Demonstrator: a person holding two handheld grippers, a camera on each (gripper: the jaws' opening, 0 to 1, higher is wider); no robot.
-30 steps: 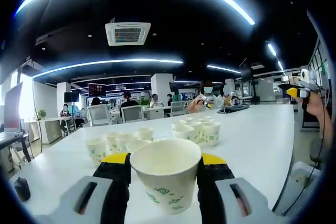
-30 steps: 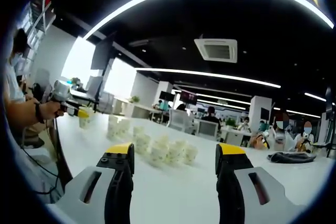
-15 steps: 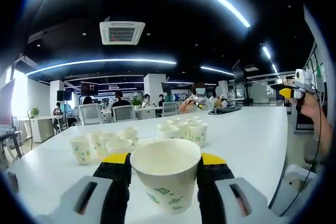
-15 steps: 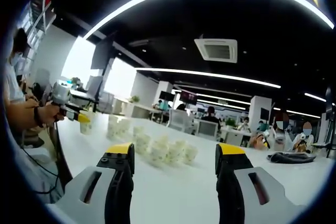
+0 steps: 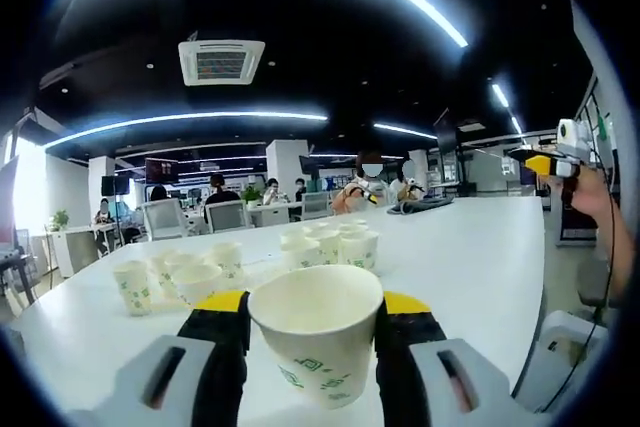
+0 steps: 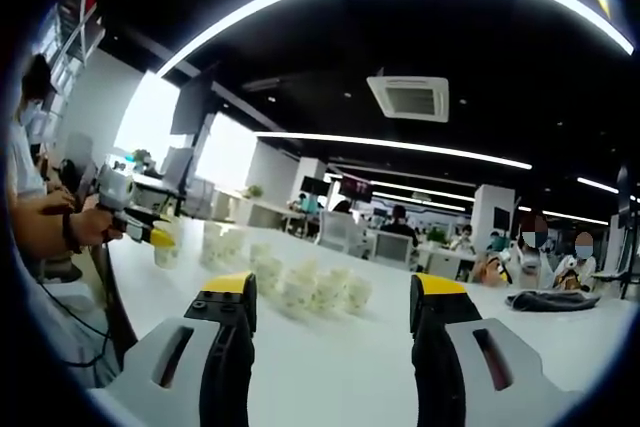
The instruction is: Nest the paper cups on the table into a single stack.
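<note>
You've got one paper cup (image 5: 317, 340) between your left jaws, roughly ten more loose cups (image 5: 330, 243) on the surface (image 5: 470, 267) around 11 o'clock, hard to count exactly.

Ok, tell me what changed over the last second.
Little changed. In the right gripper view, the left hand-held gripper and its cup dropped slightly toward the table. No grab or release: the left stayed shut on the cup, and the right hand-held gripper stayed open, with the loose cups unmoved.
</note>
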